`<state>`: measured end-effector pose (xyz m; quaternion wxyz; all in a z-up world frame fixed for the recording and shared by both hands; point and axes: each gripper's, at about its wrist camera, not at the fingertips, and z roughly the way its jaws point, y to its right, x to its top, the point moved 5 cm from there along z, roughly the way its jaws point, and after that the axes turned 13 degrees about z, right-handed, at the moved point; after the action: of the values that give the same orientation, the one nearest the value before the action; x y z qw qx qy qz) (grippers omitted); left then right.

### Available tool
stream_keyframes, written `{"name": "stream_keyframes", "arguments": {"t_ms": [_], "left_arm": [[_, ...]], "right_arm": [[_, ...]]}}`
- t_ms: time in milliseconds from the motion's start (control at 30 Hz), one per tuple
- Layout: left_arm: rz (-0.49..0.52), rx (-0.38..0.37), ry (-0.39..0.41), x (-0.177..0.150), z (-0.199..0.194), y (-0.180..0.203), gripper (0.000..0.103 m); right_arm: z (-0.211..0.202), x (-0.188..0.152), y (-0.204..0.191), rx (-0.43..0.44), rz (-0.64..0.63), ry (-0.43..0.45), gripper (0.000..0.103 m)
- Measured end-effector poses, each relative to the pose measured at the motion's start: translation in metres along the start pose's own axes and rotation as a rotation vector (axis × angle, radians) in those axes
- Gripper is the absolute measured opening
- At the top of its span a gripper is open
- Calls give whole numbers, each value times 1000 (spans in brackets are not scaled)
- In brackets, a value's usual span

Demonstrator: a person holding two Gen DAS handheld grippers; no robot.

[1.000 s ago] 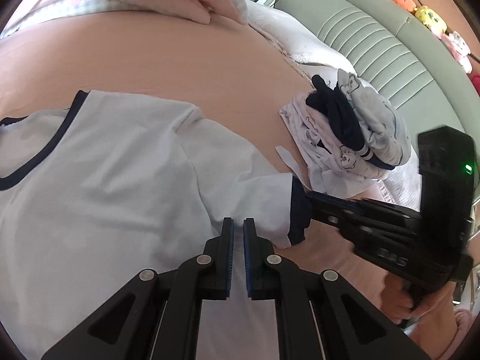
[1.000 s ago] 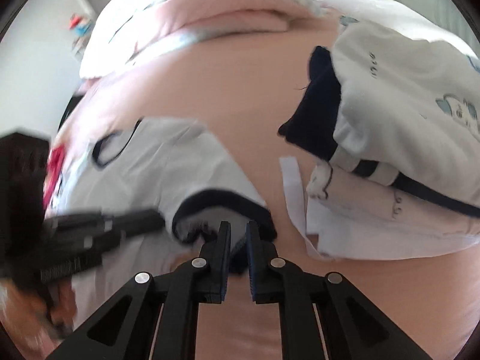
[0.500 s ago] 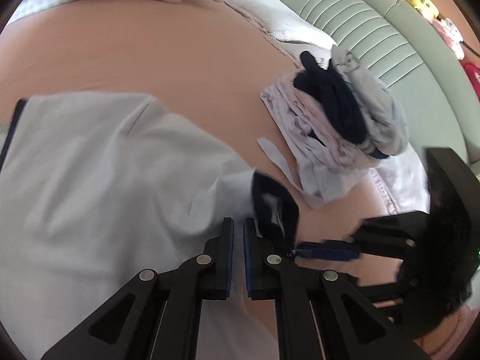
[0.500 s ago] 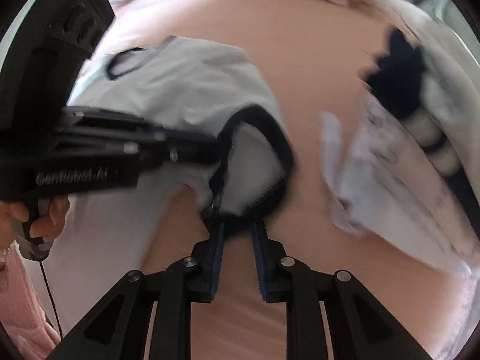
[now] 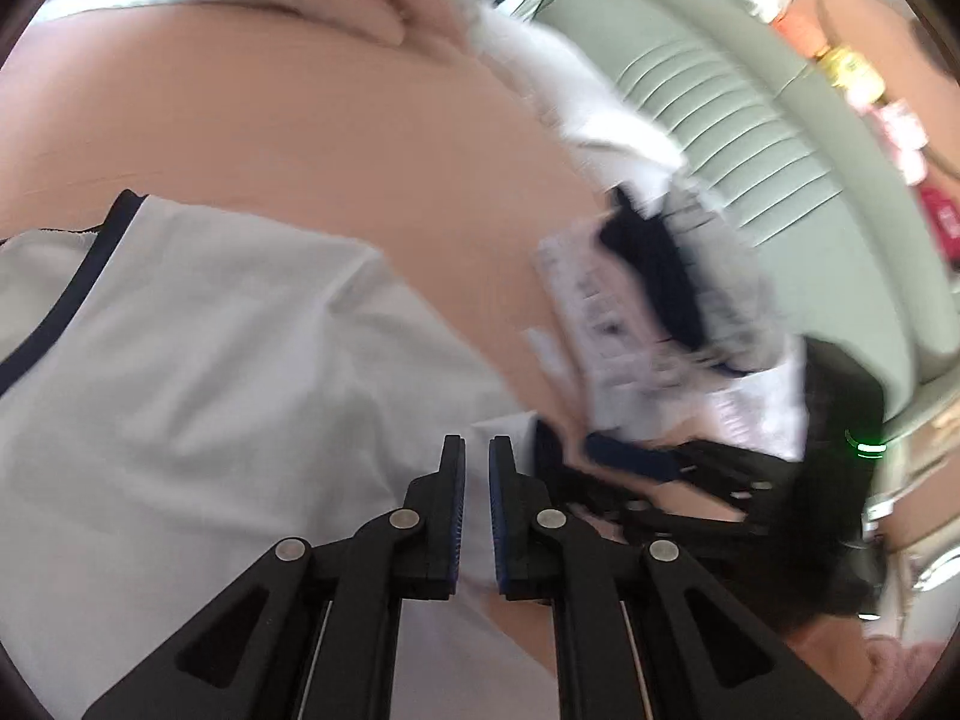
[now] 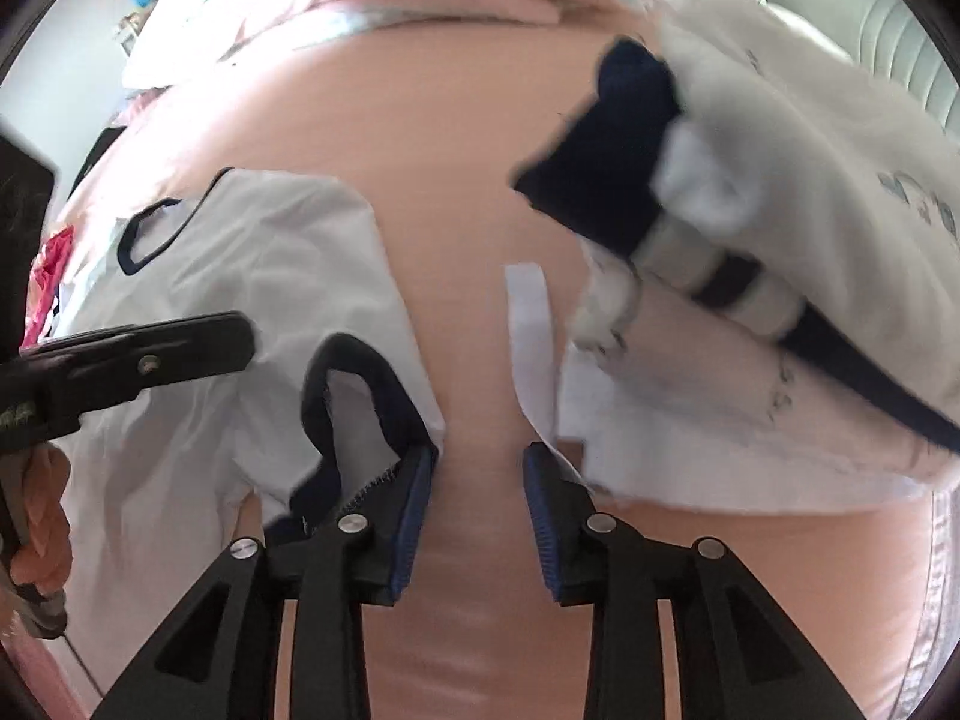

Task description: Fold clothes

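White T-shirt (image 6: 240,276) flat on pink bedsheet (image 6: 456,138), navy-trimmed sleeve (image 6: 360,396) folded inward. Right gripper (image 6: 477,468) jaws opening, nothing between them, sleeve beside left pad. Left gripper (image 5: 477,450) closed, empty, over shirt

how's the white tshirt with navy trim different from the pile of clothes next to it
The white t-shirt lies spread mostly flat on the pink bedding; the pile of clothes is bunched and stacked in a heap. The t-shirt is one garment, plain white with navy trim; the pile mixes several pieces, including a dark navy one and printed pale ones. Both rest on the same bedding, apart from each other.
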<state>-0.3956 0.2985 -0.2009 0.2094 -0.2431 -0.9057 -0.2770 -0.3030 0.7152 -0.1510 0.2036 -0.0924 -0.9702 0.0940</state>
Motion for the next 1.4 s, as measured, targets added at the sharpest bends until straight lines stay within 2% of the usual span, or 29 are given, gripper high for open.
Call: {"name": "stream_keyframes", "arguments": {"t_ms": [67,167,233,300,367,400,467,533,600,667,733,767,800,867,900,933,967,1000,1033,1133,1200,1300,1367,1400], "left_arm": [[31,29,-8,-1,2,4,6],[77,71,-19,-2,5,9,7],[79,50,-19,-4,5,13,7],[87,37,-23,-7,6,10,7],[78,26,-23,-10,7,5,7],[67,21,-21,-11,7,3,7],[44,13,-12,-13,4,-1,7],[33,10,6,-14,0,-3,7],[28,12,32,-14,-7,-4,7],[15,5,63,-11,-14,-8,7],[-7,-15,91,-8,-17,-11,8],[-5,-24,72,-8,-11,-12,10],[-4,-32,53,-8,-5,-13,18],[7,-35,-13,-14,12,-13,22],[39,-24,-6,-15,13,-9,25],[87,-45,-2,-15,12,0,26],[114,-106,-39,-17,14,10,26],[136,-131,-61,-18,15,18,26],[181,-103,-55,-18,14,25,26],[261,76,2,-16,10,30,26],[196,109,64,-12,6,20,26],[121,97,97,-10,3,7,26],[107,64,86,-12,5,7,27],[115,72,68,-13,7,7,27]], "right_arm": [[2,0,1,1,6,7,36],[-24,0,1,-34,-20,56,36],[-36,-5,-4,-26,-84,68,37],[-28,-11,-14,-31,-112,55,38],[-1,-6,-37,-51,-107,17,39],[11,-7,-33,-44,-95,6,39],[18,-2,-31,-42,-98,68,34],[18,1,-30,-112,-118,128,3],[15,2,-25,-235,-147,209,2],[11,4,-19,-305,-160,269,0],[6,6,-15,-319,-141,309,0],[4,6,-18,-313,-143,323,0],[3,7,-21,-300,-139,326,0],[3,11,-24,-229,-93,274,8],[5,11,-24,-163,-46,214,9],[7,12,-25,-98,3,161,9],[5,14,-27,-41,43,132,9],[-4,13,-25,7,59,119,10],[-13,13,-24,38,62,111,12],[-32,9,-35,-3,-41,164,23],[-17,16,-44,-10,-73,168,24],[8,10,-50,-15,-71,98,24],[29,-1,-52,-18,-91,13,25],[31,-6,-55,-30,-145,5,25]]}}
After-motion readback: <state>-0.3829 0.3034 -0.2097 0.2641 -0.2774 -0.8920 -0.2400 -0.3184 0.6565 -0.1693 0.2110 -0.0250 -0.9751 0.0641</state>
